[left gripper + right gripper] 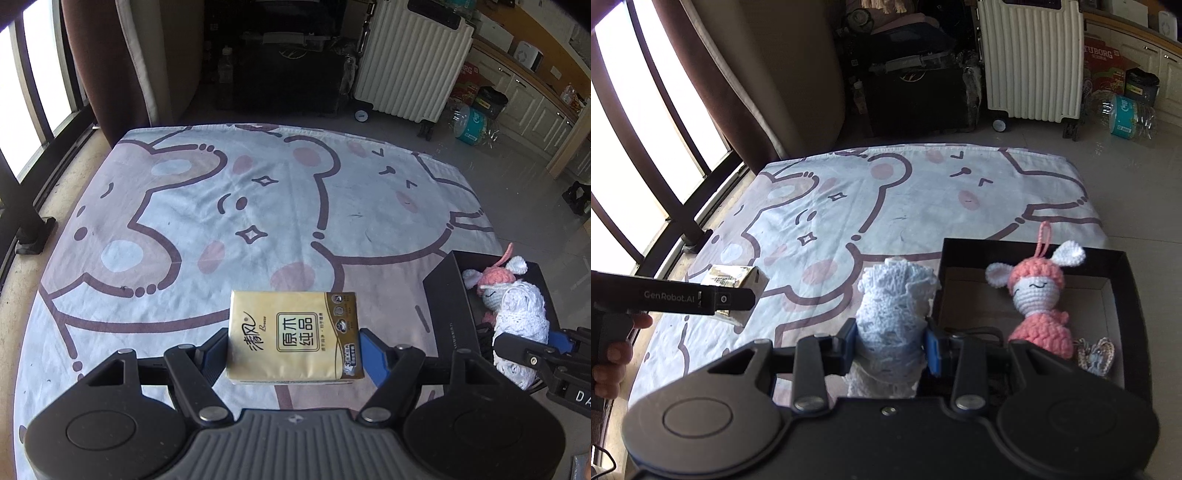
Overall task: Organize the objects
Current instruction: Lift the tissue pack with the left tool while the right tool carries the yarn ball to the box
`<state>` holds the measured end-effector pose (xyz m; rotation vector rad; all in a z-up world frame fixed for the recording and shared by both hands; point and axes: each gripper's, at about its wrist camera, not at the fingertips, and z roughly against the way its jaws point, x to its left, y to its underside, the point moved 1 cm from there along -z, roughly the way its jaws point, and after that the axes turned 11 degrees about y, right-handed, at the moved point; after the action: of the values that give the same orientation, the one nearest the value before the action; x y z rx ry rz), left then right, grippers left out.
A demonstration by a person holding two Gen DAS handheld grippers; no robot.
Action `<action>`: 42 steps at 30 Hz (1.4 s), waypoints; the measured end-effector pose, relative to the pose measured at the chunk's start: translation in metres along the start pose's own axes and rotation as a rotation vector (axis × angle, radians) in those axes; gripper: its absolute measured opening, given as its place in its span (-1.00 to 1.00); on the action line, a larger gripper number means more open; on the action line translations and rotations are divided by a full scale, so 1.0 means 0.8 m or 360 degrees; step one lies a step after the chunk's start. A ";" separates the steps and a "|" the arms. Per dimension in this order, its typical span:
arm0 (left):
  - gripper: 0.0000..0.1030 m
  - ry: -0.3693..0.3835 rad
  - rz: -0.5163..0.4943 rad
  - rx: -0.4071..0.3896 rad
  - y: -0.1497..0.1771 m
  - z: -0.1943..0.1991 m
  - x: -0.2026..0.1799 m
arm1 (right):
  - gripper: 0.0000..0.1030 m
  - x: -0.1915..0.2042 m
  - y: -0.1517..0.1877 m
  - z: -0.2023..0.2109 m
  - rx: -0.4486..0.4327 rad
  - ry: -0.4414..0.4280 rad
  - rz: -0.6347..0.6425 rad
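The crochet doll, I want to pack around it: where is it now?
In the right wrist view the crochet doll lies inside the black box at right, beside the lace roll gripped by the right gripper.

The tissue pack [293, 338] sits between the left tool's [293, 349] fingers, above the bedsheet [221, 206]. To its right stands the box [1128, 280], with the doll [1039, 299] lying in it. The lace roll [892, 314], held in the right tool [891, 343], is just left of the box's left wall.

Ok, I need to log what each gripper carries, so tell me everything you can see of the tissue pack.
The tissue pack is a soft rectangular packet in glossy gold-tan wrap, with a boxed label of Chinese characters and small round icons along one edge. It looks sealed. The left gripper clamps it at both short sides, printed face up, above the cartoon-bear sheet. Nothing else touches it.
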<state>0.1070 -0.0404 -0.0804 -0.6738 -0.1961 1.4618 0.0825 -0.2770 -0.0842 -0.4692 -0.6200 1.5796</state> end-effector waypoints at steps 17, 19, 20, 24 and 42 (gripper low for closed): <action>0.42 0.0068 -0.0193 -0.0042 -0.035 -0.001 -0.095 | -0.26 -0.066 -0.018 0.026 -0.0109 0.0112 -0.0045; 0.42 0.0069 -0.0200 -0.0049 -0.038 -0.004 -0.105 | -0.26 -0.073 -0.020 0.030 -0.0121 0.0124 -0.0042; 0.42 0.0071 -0.0204 -0.0050 -0.039 -0.005 -0.109 | -0.26 -0.076 -0.022 0.032 -0.0126 0.0129 -0.0042; 0.42 0.0081 -0.0229 -0.0053 -0.045 -0.009 -0.128 | -0.26 -0.091 -0.026 0.039 -0.0143 0.0155 -0.0040; 0.42 0.0149 -0.0248 -0.0088 -0.059 -0.019 -0.180 | -0.25 -0.137 -0.030 0.050 -0.0170 0.0231 -0.0063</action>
<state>0.1362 -0.1809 -0.0282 -0.7538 -0.2120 1.2769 0.0872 -0.3897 -0.0448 -0.6417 -0.6008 1.4654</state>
